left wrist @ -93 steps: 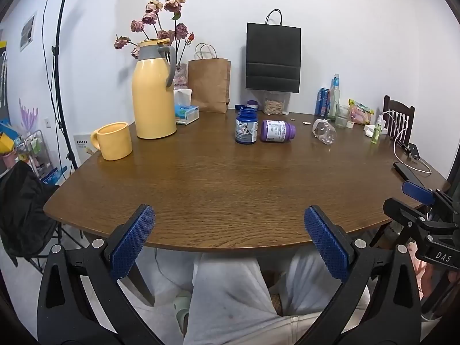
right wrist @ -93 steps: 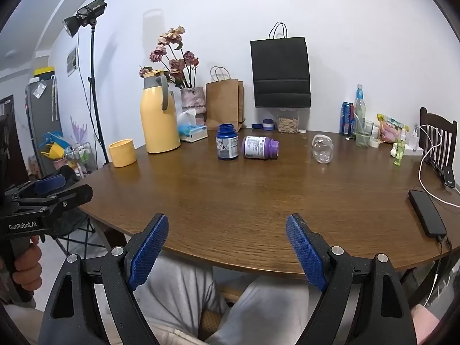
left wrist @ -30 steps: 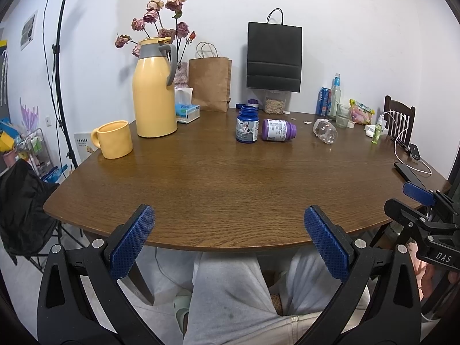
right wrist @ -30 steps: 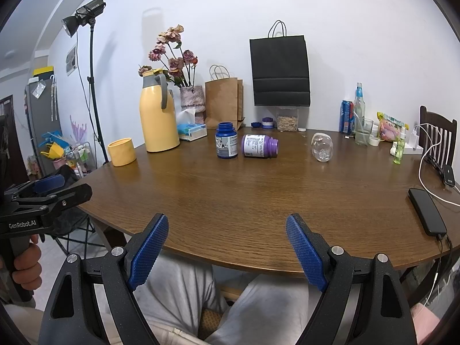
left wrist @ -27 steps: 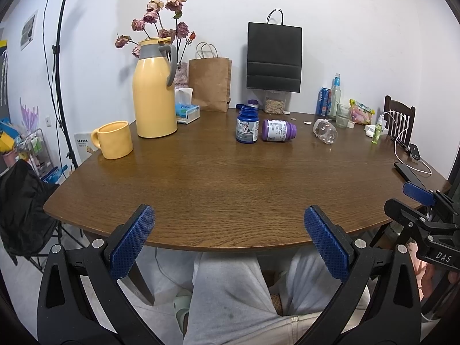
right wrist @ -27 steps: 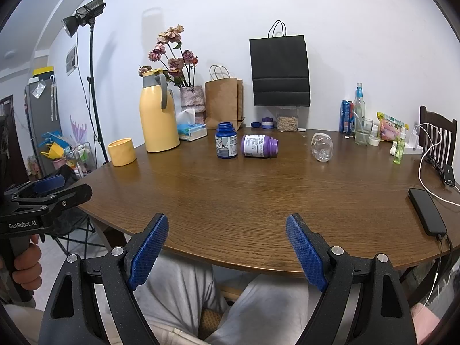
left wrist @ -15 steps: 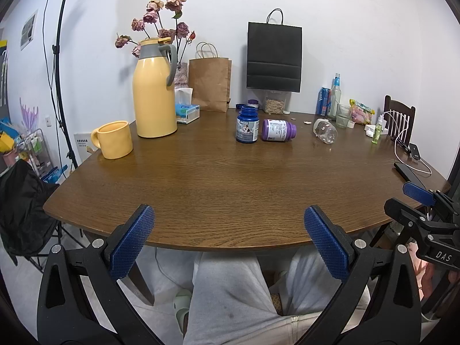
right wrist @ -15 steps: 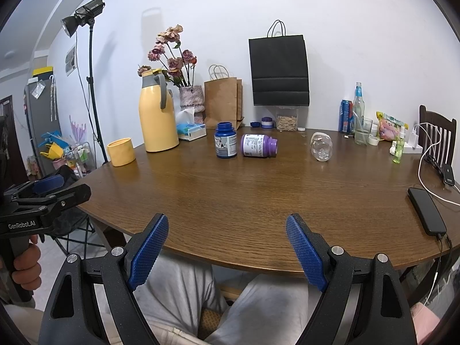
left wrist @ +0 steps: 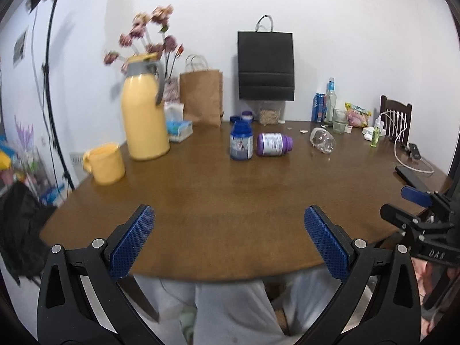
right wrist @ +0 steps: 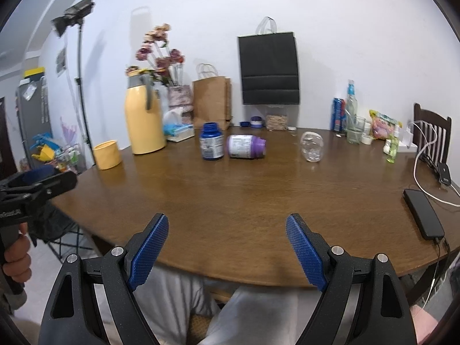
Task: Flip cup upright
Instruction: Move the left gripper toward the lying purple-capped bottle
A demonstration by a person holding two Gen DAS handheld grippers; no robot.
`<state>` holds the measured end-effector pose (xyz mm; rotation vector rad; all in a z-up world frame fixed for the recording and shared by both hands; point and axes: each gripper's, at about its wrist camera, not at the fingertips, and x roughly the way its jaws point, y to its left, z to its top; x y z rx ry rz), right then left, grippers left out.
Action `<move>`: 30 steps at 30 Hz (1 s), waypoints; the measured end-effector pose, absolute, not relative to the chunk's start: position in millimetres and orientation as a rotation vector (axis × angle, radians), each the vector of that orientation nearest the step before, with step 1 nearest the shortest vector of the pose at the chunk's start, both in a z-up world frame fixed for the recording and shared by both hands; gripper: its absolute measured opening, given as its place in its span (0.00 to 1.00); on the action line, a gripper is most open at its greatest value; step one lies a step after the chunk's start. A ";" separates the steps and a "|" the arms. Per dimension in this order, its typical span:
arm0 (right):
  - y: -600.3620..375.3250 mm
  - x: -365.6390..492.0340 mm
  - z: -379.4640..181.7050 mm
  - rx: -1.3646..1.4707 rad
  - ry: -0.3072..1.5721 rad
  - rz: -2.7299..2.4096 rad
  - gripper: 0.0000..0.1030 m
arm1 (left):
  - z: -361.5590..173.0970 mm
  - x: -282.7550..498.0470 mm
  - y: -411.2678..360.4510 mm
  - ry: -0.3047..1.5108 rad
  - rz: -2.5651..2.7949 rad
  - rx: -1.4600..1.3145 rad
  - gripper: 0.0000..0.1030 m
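Observation:
A clear glass cup (left wrist: 323, 143) (right wrist: 312, 147) lies on its side on the far right part of the brown table (left wrist: 218, 195) (right wrist: 244, 195). My left gripper (left wrist: 227, 221) is open and empty, low over the table's near edge and far from the cup. My right gripper (right wrist: 227, 225) is open and empty too, also at the near edge. Each gripper shows at the side of the other's view: the right gripper (left wrist: 417, 201) and the left gripper (right wrist: 37, 184), the latter held by a hand. A yellow mug (left wrist: 105, 162) (right wrist: 107, 154) stands upright at the far left.
A yellow jug (left wrist: 143, 115) stands at the back left. A blue bottle (left wrist: 241, 142) stands mid-table beside a purple bottle (left wrist: 273, 143) lying on its side. Paper bags (left wrist: 266, 63) lean on the wall. A phone and cable (right wrist: 424, 215) lie at the right edge.
Both views are now blurred by motion. In the left view the table and objects sit lower; in the right view they have slid slightly left. Both jaws stay as wide as before.

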<state>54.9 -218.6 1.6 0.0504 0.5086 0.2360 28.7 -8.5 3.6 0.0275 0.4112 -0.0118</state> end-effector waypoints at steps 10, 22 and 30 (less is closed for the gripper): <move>-256.0 141.9 -3.7 0.076 0.626 0.261 0.86 | 8.2 118.5 -41.4 0.477 -0.120 0.093 1.00; -292.3 253.0 9.0 0.096 0.626 0.233 0.86 | 17.2 275.6 -110.1 0.536 -0.406 0.320 1.00; -298.4 300.4 -8.6 0.118 0.665 0.249 0.86 | -14.8 372.2 -143.8 0.673 -0.553 0.575 1.00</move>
